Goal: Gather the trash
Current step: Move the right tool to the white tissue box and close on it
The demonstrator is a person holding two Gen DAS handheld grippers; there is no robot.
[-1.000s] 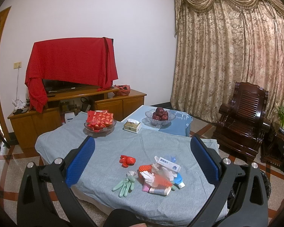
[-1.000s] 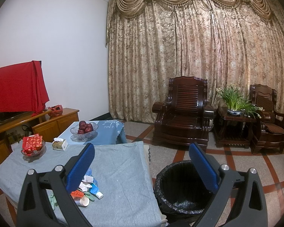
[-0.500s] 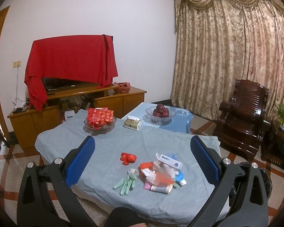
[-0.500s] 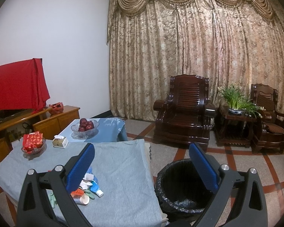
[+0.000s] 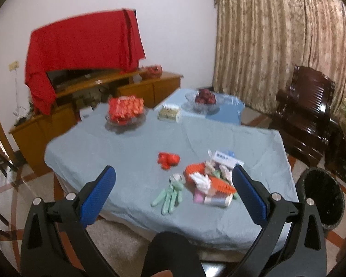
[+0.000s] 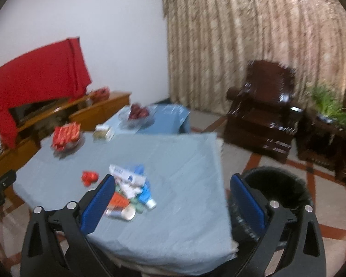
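A pile of trash (image 5: pixel 211 181) lies on the grey-blue tablecloth (image 5: pixel 126 152): tubes, wrappers, a white box, tissue. A green glove (image 5: pixel 169 196) lies left of it and a red crumpled wrapper (image 5: pixel 168 159) behind. The pile also shows in the right wrist view (image 6: pixel 130 188), with the red wrapper (image 6: pixel 89 177). A black-lined trash bin (image 5: pixel 320 194) stands on the floor right of the table; it also shows in the right wrist view (image 6: pixel 276 191). My left gripper (image 5: pixel 173 196) is open and empty above the table's near edge. My right gripper (image 6: pixel 170 198) is open and empty, near the pile.
A glass bowl of red packets (image 5: pixel 125 110), a tissue box (image 5: pixel 169 113) and a bowl of apples (image 5: pixel 204 99) stand at the far side. A wooden TV cabinet (image 5: pixel 92 101) with a red cloth stands behind. Dark wooden armchairs (image 6: pixel 263 113) and a plant (image 6: pixel 329 106) stand right.
Both grippers have tilted down and moved closer to the table. The right view has swung left, so the trash pile now lies between its fingers. Both views are blurred by motion.
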